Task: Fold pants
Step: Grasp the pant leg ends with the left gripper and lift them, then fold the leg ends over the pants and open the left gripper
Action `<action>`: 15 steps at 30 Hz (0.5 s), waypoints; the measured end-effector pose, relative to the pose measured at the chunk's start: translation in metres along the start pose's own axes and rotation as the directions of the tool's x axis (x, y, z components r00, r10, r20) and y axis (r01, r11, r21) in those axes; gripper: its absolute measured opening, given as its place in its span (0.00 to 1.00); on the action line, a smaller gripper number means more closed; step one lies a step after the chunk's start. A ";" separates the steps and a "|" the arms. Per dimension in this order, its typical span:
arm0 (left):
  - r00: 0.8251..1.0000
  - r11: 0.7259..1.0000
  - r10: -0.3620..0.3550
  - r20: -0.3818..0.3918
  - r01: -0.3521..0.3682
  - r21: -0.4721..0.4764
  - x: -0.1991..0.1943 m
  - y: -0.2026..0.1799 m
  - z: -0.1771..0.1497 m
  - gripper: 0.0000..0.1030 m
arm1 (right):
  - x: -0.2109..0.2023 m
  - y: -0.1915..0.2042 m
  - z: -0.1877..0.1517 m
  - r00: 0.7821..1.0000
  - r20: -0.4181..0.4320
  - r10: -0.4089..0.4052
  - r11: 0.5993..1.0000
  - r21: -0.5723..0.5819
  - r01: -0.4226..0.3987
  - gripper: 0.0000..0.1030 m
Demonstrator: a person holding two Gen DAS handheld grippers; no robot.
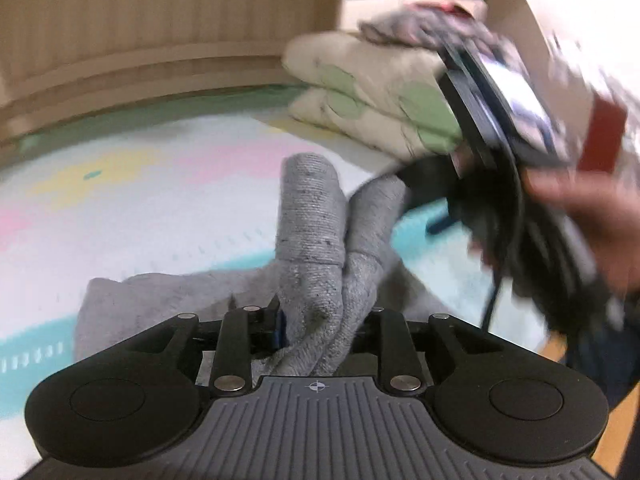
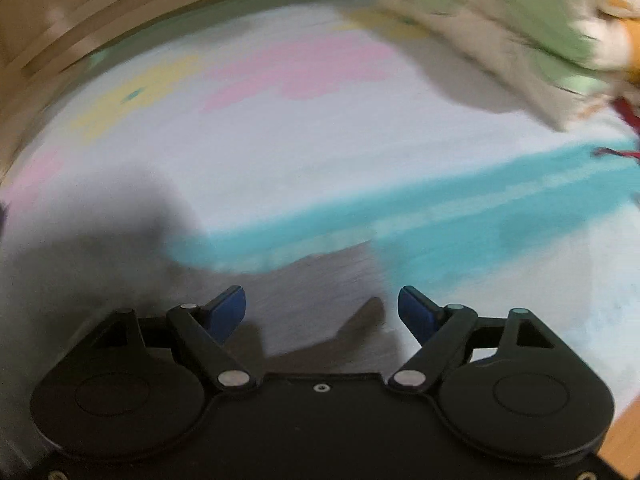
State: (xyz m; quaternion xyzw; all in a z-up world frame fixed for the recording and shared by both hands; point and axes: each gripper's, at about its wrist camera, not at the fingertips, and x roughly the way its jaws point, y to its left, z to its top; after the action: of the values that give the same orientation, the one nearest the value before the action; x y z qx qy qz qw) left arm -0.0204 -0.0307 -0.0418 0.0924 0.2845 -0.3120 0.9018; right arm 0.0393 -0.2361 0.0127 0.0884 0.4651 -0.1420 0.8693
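Left gripper [image 1: 316, 320]: pinching a bunched fold of the grey pants [image 1: 312, 240]; the cloth rises between the jaws and stands up in two ribbed humps, so the grip looks meant to carry this end across for a fold.
Right gripper [image 2: 320, 308]: jaws spread wide, blue pads [image 2: 230, 306] bare, nothing between them; it hangs tilted down over the pants [image 2: 312, 300], probably free to take a new hold.
Pants: partly lifted at the left gripper, the rest lying flat on the mat [image 1: 120, 208] just below it.
Mat: pastel patches and a teal band, a bare work surface for the fold.
Quilt [image 1: 368, 96]: folded, at the mat's far edge, well apart from the pants.
Hand [image 1: 592, 220]: blurred, holding the right gripper.
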 end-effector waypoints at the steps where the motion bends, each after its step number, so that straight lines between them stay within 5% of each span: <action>1: 1.000 1.000 0.001 0.003 -0.001 0.013 0.000 -0.003 -0.001 0.25 | 0.000 -0.008 0.002 1.000 0.006 -0.024 1.000 0.010 0.024 0.82; 8: 0.997 0.997 -0.058 0.042 0.061 -0.052 -0.007 0.021 0.003 0.37 | -0.001 -0.035 0.006 0.994 0.041 -0.098 0.994 0.054 0.095 0.82; 15: 0.989 0.991 -0.135 0.052 0.134 0.024 0.001 -0.004 0.008 0.41 | -0.011 -0.046 0.012 0.994 0.055 -0.094 0.992 0.092 0.088 0.82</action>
State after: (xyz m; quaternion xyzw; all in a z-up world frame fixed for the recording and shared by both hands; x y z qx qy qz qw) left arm -0.0184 -0.0376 -0.0355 0.0739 0.2628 -0.3776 0.8848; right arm 0.0278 -0.2810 0.0270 0.1016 0.4358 -0.2047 0.8706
